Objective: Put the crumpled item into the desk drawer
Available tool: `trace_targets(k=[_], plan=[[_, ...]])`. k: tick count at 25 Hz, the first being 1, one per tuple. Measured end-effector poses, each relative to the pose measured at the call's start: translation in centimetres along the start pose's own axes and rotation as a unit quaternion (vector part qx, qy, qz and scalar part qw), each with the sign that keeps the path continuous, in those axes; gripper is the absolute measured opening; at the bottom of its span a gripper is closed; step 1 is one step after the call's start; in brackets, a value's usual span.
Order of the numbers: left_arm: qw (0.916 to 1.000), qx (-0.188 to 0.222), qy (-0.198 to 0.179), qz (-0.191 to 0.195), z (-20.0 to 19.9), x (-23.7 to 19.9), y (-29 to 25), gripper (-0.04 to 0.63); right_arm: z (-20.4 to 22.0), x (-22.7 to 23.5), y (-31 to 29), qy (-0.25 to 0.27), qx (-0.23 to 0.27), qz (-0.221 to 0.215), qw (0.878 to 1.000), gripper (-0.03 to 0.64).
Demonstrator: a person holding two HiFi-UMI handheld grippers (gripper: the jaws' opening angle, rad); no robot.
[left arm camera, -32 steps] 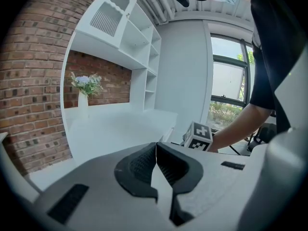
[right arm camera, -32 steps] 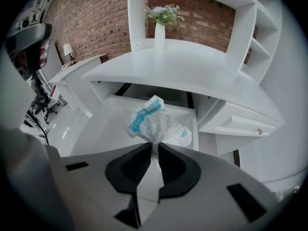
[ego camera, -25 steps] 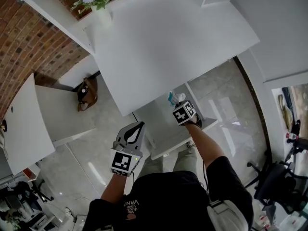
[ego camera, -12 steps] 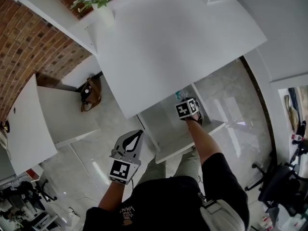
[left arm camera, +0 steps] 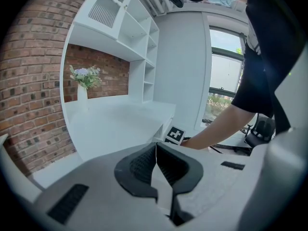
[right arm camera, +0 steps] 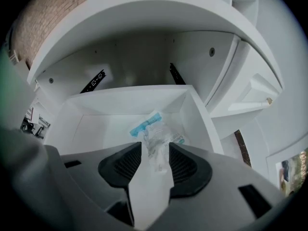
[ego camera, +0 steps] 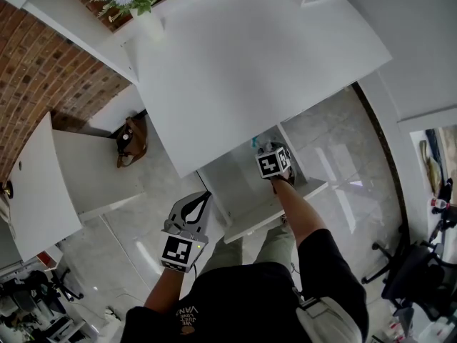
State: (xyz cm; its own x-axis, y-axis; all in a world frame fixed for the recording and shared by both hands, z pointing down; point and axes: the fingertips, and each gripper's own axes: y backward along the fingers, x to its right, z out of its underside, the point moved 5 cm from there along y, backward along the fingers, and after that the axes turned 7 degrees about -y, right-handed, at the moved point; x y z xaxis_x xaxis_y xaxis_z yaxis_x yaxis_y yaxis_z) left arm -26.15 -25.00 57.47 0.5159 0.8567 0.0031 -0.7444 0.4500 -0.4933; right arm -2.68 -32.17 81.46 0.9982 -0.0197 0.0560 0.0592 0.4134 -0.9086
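While poised above the open desk drawer (right arm camera: 91, 124), right gripper (right arm camera: 155, 148) released: jaws just opened wide, no pad pressing the crumpled item (right arm camera: 153, 131). Lies on the drawer floor, near end between the pads, rest just beyond the tips. Long axis running away from the claw, blue-printed end farthest. Near end cut off behind the jaws. Left gripper (left arm camera: 155, 150) clenched on nothing.
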Motion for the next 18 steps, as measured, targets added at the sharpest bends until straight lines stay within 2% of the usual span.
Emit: trace_targets(k=[4,11,18], plan=[[1.0000,0.002,0.002,-0.001,-0.7,0.6,-0.6,0.006,-0.8,-0.3,1.6,0.006,0.014,-0.017,1.000,0.178],[0.9996,0.019,0.007,-0.021,-3.1,1.6,-1.3,0.006,-1.3,-1.2,4.7,0.080,0.014,-0.057,0.995,0.178],[0.9982,0.033,0.017,-0.047,-5.0,3.2,-1.1,0.006,-2.7,-1.8,10.9,0.123,0.055,-0.103,0.986,0.166]])
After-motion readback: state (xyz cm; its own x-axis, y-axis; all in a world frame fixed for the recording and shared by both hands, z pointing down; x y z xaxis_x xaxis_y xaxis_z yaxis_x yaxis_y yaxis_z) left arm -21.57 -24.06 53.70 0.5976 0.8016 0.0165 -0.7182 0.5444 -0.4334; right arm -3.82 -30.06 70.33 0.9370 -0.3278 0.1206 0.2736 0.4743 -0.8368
